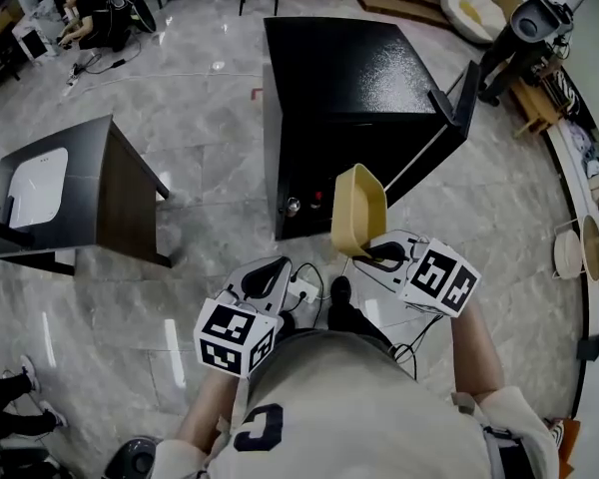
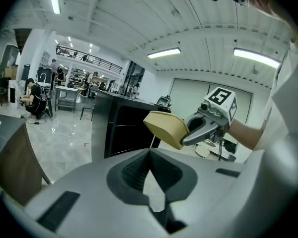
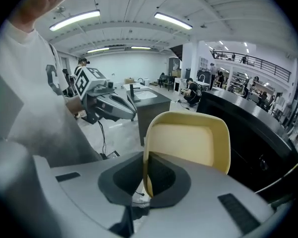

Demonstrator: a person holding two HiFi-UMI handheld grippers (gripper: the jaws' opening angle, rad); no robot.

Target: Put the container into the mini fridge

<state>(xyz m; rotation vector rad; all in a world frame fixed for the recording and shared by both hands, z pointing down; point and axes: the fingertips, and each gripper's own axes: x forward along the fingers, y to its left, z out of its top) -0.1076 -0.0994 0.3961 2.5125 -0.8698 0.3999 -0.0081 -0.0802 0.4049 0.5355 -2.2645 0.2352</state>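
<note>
The tan container is hanging on edge in the air before the black mini fridge, its long axis pointing up and away from the right gripper, its empty hollow facing that gripper's camera, with the right fingers grasping its rim. The left gripper is hovering beside it, fingers clenched on nothing. The fridge is standing, door open at the right, on a glossy grey marble floor, and a dark bench to the left is carrying a white tray.

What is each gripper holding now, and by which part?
The right gripper is clamped on the yellow container, gripping one side wall at its rim. The left gripper holds nothing.
</note>
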